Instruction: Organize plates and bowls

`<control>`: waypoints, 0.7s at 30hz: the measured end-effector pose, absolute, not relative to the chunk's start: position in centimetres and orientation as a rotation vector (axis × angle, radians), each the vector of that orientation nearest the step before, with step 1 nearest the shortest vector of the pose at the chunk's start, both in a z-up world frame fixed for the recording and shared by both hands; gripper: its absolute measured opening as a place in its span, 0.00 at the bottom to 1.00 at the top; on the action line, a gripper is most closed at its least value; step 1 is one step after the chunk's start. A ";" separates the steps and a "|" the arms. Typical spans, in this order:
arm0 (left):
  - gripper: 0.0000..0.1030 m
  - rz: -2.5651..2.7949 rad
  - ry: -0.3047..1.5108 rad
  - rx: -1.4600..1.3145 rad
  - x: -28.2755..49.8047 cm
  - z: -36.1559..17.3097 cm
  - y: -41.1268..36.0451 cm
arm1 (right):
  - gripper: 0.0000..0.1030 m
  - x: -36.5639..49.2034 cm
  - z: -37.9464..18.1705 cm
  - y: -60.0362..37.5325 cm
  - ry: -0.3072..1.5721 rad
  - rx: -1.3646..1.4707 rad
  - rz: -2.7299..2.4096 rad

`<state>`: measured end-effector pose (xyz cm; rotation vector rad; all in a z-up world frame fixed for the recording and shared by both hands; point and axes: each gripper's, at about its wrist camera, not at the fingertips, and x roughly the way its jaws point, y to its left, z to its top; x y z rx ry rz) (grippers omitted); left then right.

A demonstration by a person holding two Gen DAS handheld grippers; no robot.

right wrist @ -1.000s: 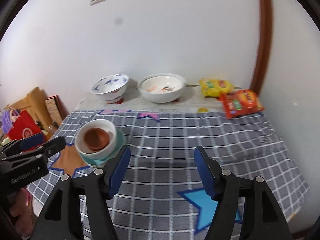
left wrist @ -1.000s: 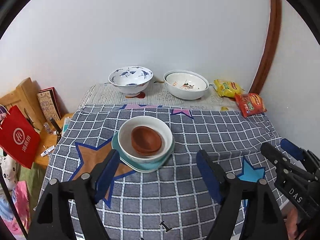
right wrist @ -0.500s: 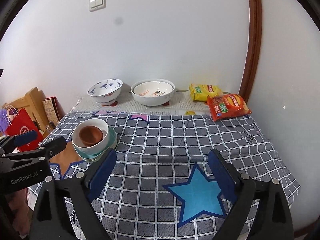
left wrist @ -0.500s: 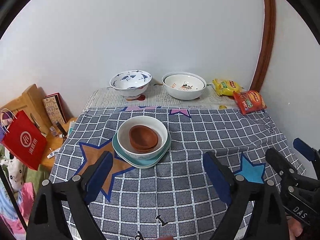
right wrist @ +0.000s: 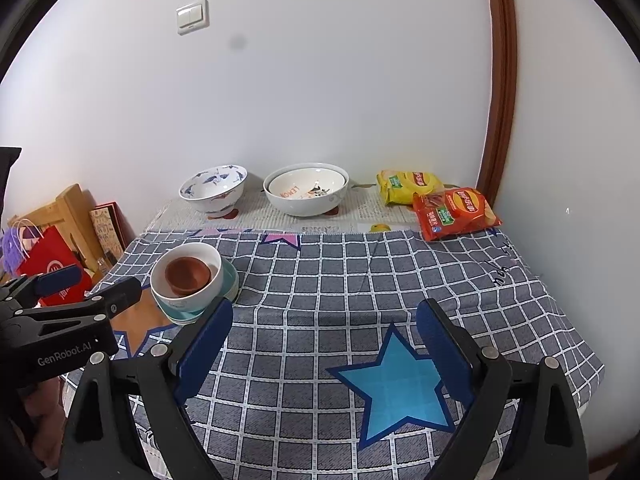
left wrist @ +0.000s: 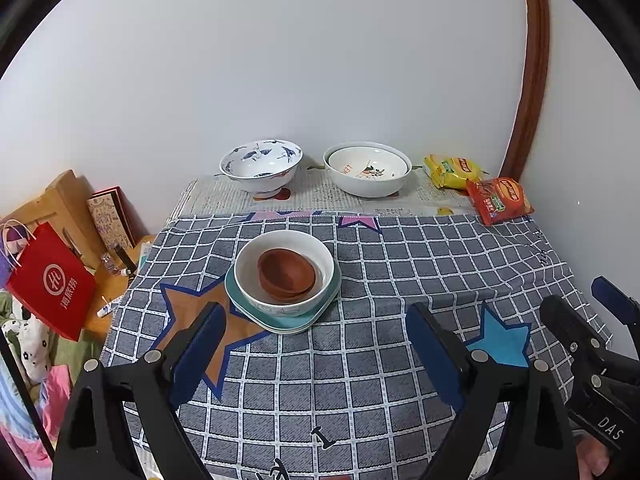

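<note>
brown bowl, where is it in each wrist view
Left wrist: the brown bowl sits just left of centre, nested in the white bowl on the teal plate.
Right wrist: the brown bowl is at middle left, in the same stack.
Shared landmark: the red chip bag at the far right.

A table under a checked cloth [left wrist: 400, 264] carries a teal plate [left wrist: 288, 322] centre-left; newspaper [left wrist: 320, 200] lines its far edge.
</note>
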<state>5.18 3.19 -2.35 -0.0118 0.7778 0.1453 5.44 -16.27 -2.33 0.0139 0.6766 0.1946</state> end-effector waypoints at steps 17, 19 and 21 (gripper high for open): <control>0.89 0.142 0.782 -0.014 5.2 -2.3 3.2 | 0.90 5.2 -2.4 -16.5 0.673 0.025 0.201; 0.89 0.139 0.784 -0.013 5.2 -2.3 3.2 | 0.90 5.2 -2.4 -16.5 0.673 0.025 0.202; 0.89 0.139 0.784 -0.012 5.1 -2.3 3.0 | 0.90 5.2 -2.4 -16.5 0.672 0.024 0.203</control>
